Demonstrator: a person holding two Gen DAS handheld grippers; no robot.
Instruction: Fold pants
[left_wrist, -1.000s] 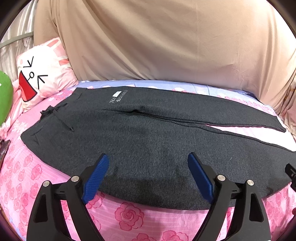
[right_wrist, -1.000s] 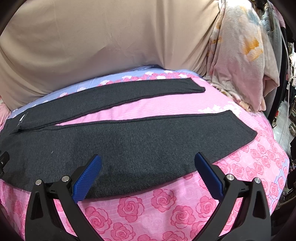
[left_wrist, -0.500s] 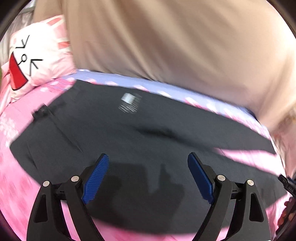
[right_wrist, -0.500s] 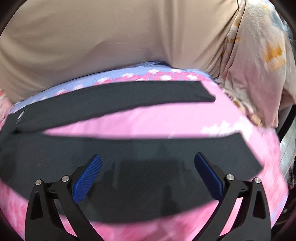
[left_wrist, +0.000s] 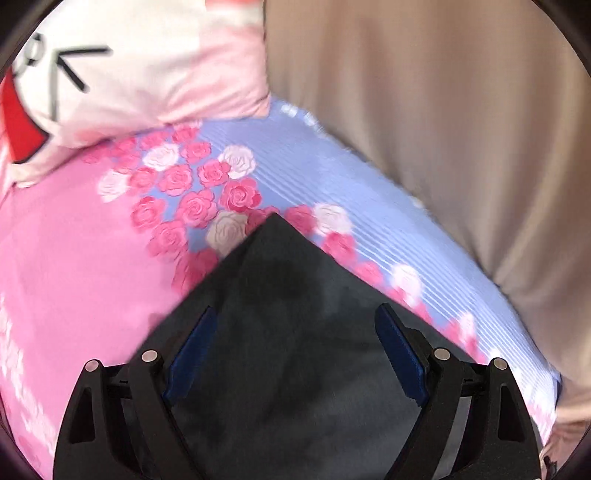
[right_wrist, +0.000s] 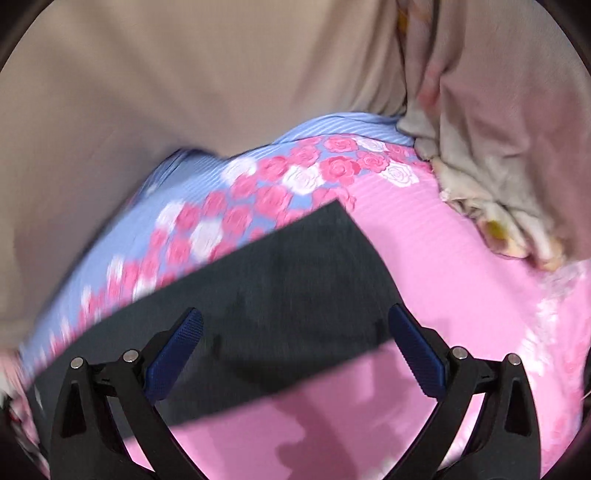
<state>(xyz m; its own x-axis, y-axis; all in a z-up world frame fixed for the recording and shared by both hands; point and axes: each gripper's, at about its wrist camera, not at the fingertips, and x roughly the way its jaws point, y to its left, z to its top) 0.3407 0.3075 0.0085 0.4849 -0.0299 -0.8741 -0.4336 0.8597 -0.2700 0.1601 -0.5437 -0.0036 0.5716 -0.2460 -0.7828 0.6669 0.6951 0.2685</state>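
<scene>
Dark grey pants lie flat on a pink rose-print bed sheet. In the left wrist view their far waistband corner points away from me, and my left gripper hovers open just above it. The right wrist view shows the far pant leg ending in its cuff, with pink sheet below it. Over that cuff end my right gripper is held wide open, with nothing between its blue pads. Both views are blurred by motion.
A white and pink cartoon pillow lies at the upper left. Beige fabric hangs behind the bed along its far edge. A crumpled floral blanket is piled at the right. The sheet's far strip is blue.
Both grippers have travelled forward across the pants to the far side, the left to the waistband corner, the right to the far leg's cuff. Both stay open.
</scene>
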